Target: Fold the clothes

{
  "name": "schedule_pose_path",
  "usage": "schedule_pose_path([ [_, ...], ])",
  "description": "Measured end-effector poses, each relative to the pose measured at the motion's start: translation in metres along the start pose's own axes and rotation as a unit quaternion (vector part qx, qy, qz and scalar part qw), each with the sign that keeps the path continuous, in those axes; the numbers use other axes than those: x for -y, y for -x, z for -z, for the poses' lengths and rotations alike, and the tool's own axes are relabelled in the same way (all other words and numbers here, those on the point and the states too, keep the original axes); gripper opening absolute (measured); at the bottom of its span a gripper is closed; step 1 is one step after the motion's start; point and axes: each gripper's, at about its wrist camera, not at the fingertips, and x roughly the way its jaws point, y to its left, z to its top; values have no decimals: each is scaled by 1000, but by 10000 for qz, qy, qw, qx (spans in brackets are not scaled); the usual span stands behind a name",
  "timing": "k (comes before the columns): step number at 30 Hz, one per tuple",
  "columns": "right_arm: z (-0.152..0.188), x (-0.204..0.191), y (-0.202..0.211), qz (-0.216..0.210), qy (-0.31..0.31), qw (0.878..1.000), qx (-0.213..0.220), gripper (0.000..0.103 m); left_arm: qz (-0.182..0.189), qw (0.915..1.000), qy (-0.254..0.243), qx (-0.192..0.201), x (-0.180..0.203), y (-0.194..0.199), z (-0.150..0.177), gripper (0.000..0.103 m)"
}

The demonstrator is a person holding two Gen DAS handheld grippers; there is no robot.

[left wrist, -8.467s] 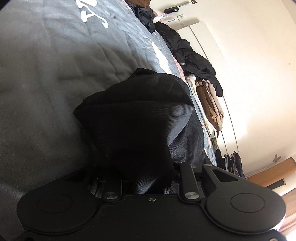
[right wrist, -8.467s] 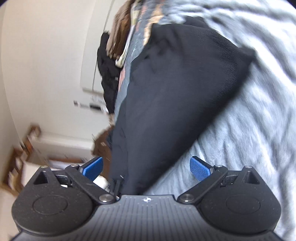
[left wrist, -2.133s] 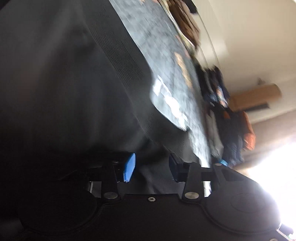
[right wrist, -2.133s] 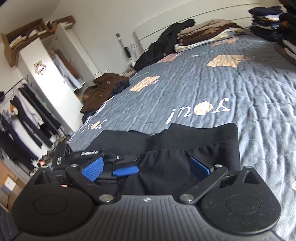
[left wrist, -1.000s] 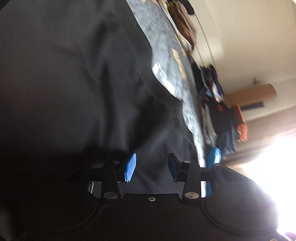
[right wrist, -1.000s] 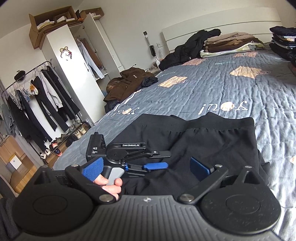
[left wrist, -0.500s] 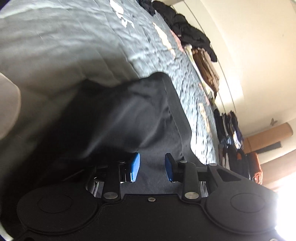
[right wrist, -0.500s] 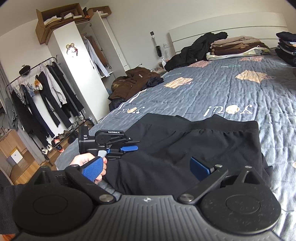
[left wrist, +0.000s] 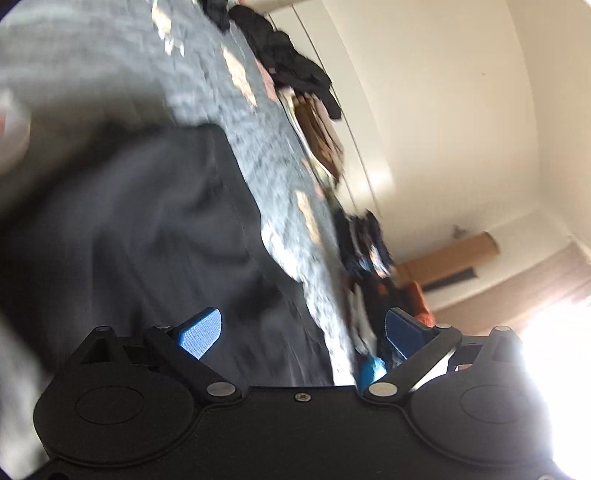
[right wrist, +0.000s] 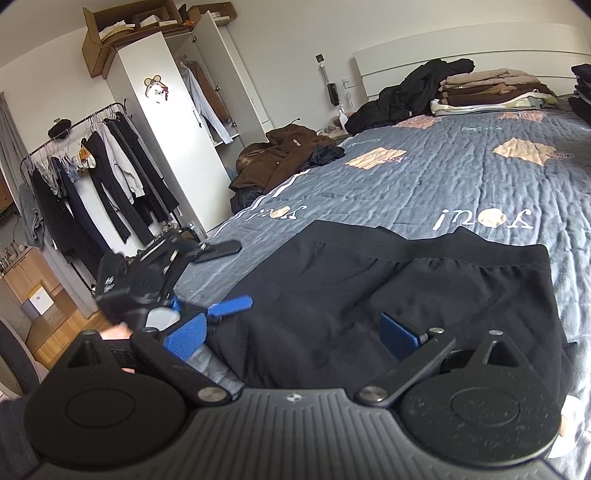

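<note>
Two grippers work over one black garment, which lies flat on the grey quilt across the lower middle of the right wrist view, its waistband along the far edge.

At the far left of that view a clothes rail holds dark and pale clothes, with a white wardrobe just right of it and cardboard boxes on top. Below them, at centre left, the left gripper sits at the garment's left edge in a person's hand; its jaws have just been opening and now stand wide, one blue finger over the cloth edge and the other over bare quilt, pressing on nothing. In its own blurred view the blue pads are far apart above the black cloth.

Along the bottom of the right wrist view, the right gripper also stands wide, its pads hovering over the near part of the garment without pinching it.

Further right, in the upper part of the frame, a brown jacket lies at the bed's left side, then a black heap and a folded stack by the headboard.
</note>
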Motion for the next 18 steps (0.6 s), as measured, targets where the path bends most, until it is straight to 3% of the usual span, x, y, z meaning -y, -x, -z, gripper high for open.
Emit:
schedule_pose_path([
  [4, -4, -5, -11, -61, -7, 10000, -39, 100, -400, 9984, 310, -245, -45, -10, 10, 94],
  [7, -5, -11, -21, -94, 44, 9999, -97, 100, -549, 9967, 570, -164, -70, -1, -1, 72],
  [10, -6, -12, -31, -74, 86, 9998, -182, 100, -827, 9960, 335, 67, -67, 24, -16, 71],
  [12, -6, -11, -37, -39, 66, 9997, -226, 100, -1024, 9941, 147, 325, -58, 44, -23, 74],
  [16, -7, -9, -48, 42, 15, 9996, -262, 100, -1401, 9846, -273, 1012, -31, 79, -10, 100],
  [18, -8, -9, -52, 10, 0, 9996, -282, 100, -1651, 9763, -462, 1322, -19, 94, 5, 102],
])
